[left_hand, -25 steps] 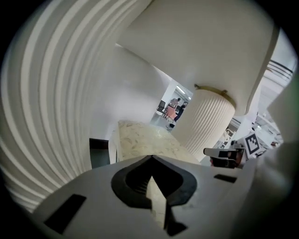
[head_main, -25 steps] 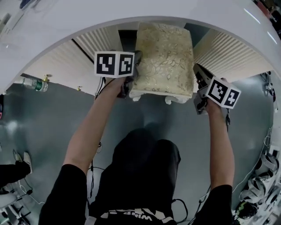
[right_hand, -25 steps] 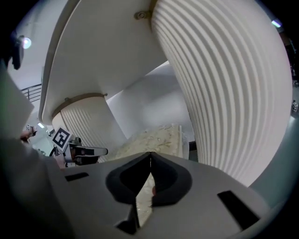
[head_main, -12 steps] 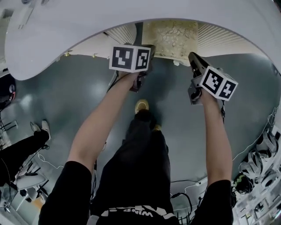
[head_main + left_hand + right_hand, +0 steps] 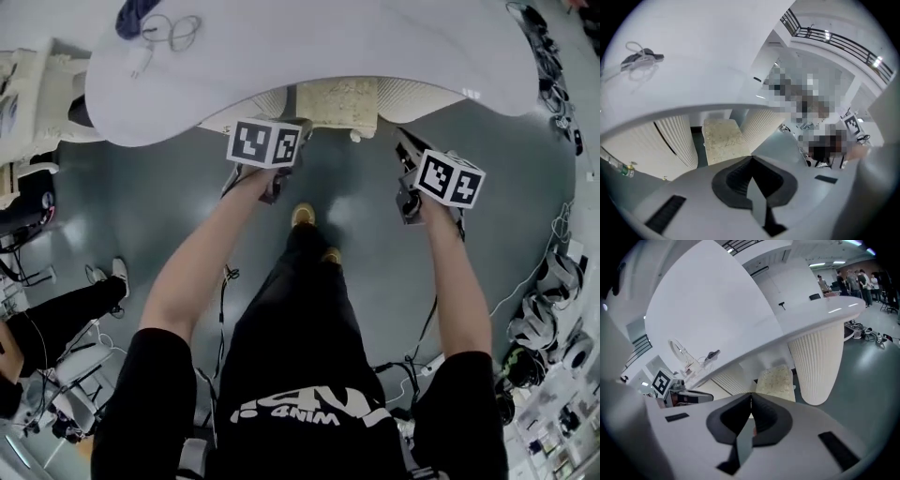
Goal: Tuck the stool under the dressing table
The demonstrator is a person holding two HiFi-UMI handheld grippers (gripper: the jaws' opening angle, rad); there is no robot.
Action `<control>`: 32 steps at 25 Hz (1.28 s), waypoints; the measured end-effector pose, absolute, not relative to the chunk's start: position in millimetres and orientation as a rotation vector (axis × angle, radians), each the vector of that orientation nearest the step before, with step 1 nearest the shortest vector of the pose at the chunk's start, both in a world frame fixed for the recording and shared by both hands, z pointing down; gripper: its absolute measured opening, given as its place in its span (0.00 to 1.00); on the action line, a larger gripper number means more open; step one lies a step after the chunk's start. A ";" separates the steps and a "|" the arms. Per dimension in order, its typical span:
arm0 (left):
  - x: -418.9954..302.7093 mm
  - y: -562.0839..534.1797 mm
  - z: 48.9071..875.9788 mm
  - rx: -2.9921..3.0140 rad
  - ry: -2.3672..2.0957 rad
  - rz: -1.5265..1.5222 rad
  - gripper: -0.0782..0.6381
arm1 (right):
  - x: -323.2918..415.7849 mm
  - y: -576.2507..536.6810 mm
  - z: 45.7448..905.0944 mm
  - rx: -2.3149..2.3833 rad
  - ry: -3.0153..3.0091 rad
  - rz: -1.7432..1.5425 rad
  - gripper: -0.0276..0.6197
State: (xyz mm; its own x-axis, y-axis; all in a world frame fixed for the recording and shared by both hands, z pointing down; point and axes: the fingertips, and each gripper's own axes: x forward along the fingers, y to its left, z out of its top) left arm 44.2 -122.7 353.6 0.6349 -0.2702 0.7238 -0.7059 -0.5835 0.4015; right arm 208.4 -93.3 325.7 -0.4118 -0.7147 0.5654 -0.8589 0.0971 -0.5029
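Stool: cream, leaf-patterned cushioned stool (image 5: pixel 349 98) sits under the curved white tabletop (image 5: pixel 309 47), between its ribbed cream pedestals (image 5: pixel 677 140) | Room: glossy grey floor (image 5: pixel 141 206) | Your left gripper (image 5: pixel 751 157) and right gripper (image 5: pixel 751 394): jaws together, empty, clear of the stool.

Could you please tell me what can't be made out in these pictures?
- Far end of the stool: head view, hidden under the dressing table top.
- dark item on the tabletop: head view, too small to identify.
- Room beyond the table: left gripper view, blurred by mosaic.
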 end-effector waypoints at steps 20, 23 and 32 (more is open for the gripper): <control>46.8 92.0 90.5 2.384 -0.553 0.693 0.12 | 197.3 134.0 80.9 1.580 -2.386 1.037 0.08; 51.3 120.8 68.4 2.402 -0.496 0.671 0.12 | 177.3 159.8 54.1 1.525 -2.444 1.025 0.08; 38.7 198.5 30.7 2.530 -0.394 0.641 0.12 | 122.5 229.9 26.4 1.543 -2.495 0.999 0.08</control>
